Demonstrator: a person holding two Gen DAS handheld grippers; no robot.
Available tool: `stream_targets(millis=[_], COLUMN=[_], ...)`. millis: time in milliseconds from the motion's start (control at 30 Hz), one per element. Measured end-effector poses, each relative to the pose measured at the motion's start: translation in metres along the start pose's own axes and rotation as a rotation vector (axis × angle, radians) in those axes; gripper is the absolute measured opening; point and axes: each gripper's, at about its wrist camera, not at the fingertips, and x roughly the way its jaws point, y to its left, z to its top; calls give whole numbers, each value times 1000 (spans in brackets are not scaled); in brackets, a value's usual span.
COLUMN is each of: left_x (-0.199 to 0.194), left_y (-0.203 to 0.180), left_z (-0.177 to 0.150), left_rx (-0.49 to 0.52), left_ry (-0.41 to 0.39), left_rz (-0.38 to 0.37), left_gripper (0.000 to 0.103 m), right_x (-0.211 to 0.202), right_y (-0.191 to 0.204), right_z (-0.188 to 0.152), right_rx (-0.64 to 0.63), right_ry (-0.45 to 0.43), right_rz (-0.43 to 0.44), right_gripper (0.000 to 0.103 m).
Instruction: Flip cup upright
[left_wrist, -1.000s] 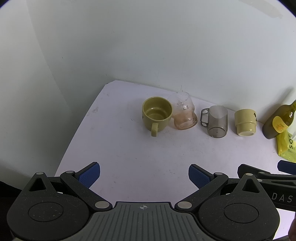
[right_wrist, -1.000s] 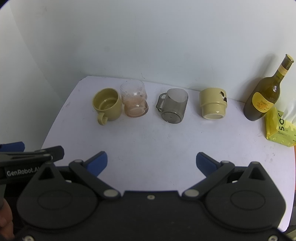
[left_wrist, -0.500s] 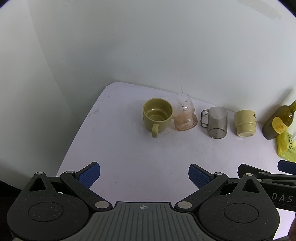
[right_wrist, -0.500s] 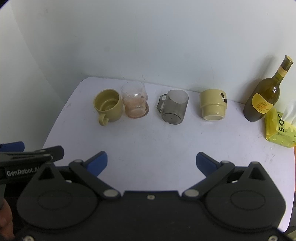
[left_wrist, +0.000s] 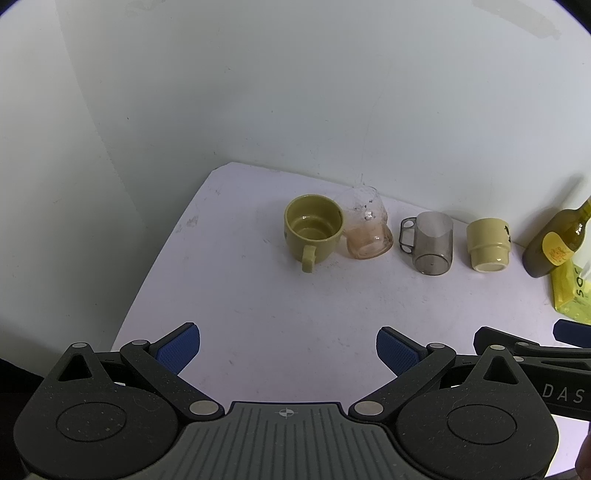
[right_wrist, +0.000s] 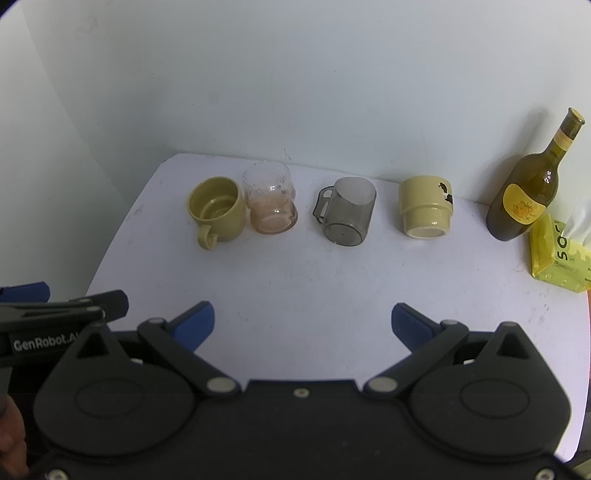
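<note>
1. Four cups are seen in a row well ahead of both sets of fingers, near the back of the white surface: an olive-yellow ceramic mug standing upright with its mouth up, a clear pinkish glass tumbler touching it, a smoky grey transparent plastic cup with a handle, and a pale cream ceramic cup.
2. The grey cup and the cream cup appear to be tipped or inverted, their bases being turned toward the cameras; which one is meant by the task cannot be told.
3. The left gripper is held wide open with nothing between its blue pads; the right gripper is likewise spread wide and empty.
4. The step in hand is judged to be the approach: no cup is touched yet.
5. For the next move, one gripper would need to be carried forward to a tipped cup, the fingers closed across its wall, and the cup rotated until its mouth faces up.
6. A dark green glass bottle and a yellow tissue pack stand to the right of the cream cup and should be avoided.
</note>
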Motion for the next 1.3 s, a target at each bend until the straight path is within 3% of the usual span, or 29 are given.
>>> stream_targets(millis=[1033, 1133, 1300], left_x=[-4, 6, 27], left_y=[-26, -27, -36], left_z=[-4, -6, -6], left_rx=[9, -1, -1], left_ry=[15, -16, -62], left_rz=[-26, -72, -50], left_gripper=[103, 103, 103], right_x=[-3, -1, 0], right_y=[-26, -34, -59], right_z=[-8, -8, -11], right_rx=[24, 30, 55], right_ry=[14, 15, 27], right_rz=[2, -2, -31], right_gripper=[103, 103, 103])
